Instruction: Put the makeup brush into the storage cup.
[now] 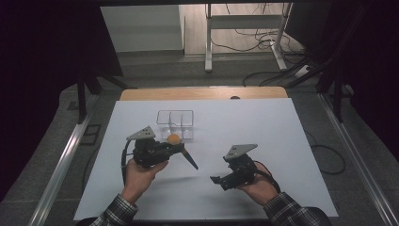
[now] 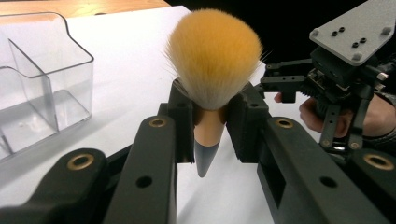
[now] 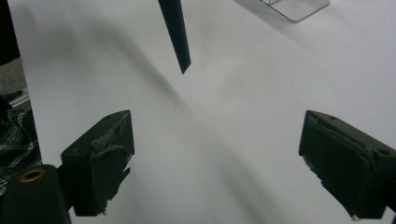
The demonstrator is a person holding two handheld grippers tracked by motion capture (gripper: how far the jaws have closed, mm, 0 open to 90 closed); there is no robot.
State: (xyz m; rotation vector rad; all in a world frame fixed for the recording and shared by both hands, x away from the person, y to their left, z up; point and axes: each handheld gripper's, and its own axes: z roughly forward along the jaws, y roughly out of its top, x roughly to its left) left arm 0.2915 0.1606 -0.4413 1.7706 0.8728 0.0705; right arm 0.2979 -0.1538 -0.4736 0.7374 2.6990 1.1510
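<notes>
- One brush (image 1: 181, 149) is in play, clamped in the left tongs (image 1: 175, 149) at the ferrule, where the orange bristle head meets the handle; in the left gripper view the pads press it from both sides (image 2: 208, 122).
- Its long axis runs across the tabletop (image 1: 263, 127): the bristle head lies toward the far edge, next to the clear organizer (image 1: 175, 123); the dark handle slants down toward the near right, its tip free in the air.
- The right tongs (image 1: 215, 181) stand wide apart with nothing between them; they sit near the front edge, right of centre, facing the handle tip, which hangs ahead of them in the right gripper view (image 3: 177, 35).
- The left hand is plainly nearer the organizer, which stands just beyond the bristles toward the far edge; to my eye the drop into a compartment falls to it.
- Nothing lies between brush and organizer; bare white tabletop surrounds both hands.
</notes>
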